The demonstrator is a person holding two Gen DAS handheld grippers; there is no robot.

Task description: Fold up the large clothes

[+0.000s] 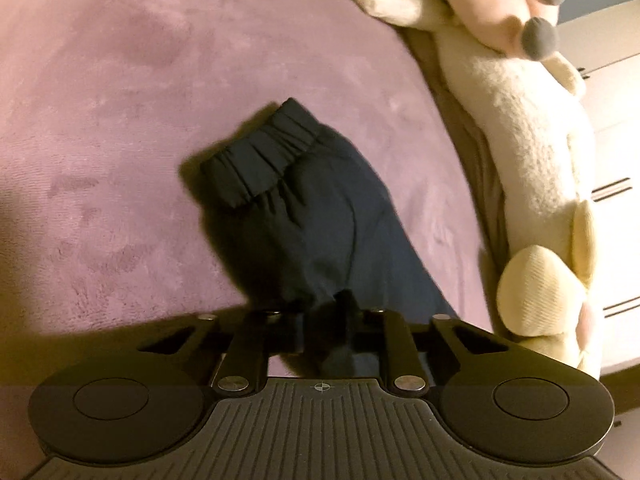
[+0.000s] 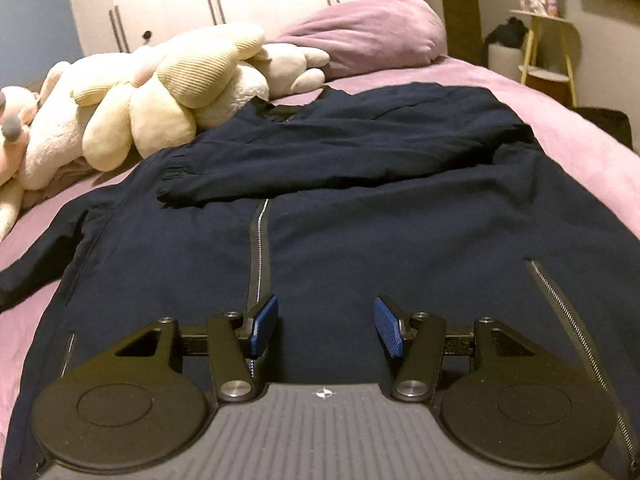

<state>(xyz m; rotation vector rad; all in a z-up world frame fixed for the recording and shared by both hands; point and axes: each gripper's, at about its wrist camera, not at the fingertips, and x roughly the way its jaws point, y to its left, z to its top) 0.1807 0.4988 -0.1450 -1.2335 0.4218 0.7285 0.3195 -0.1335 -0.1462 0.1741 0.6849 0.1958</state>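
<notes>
While clamped on the navy jacket sleeve, left fingers closed; right fingers wide above jacket on bed.

dim warm indoor light | hard shadows | slight motion blur | fisheye-bent, vignetted edges
</notes>
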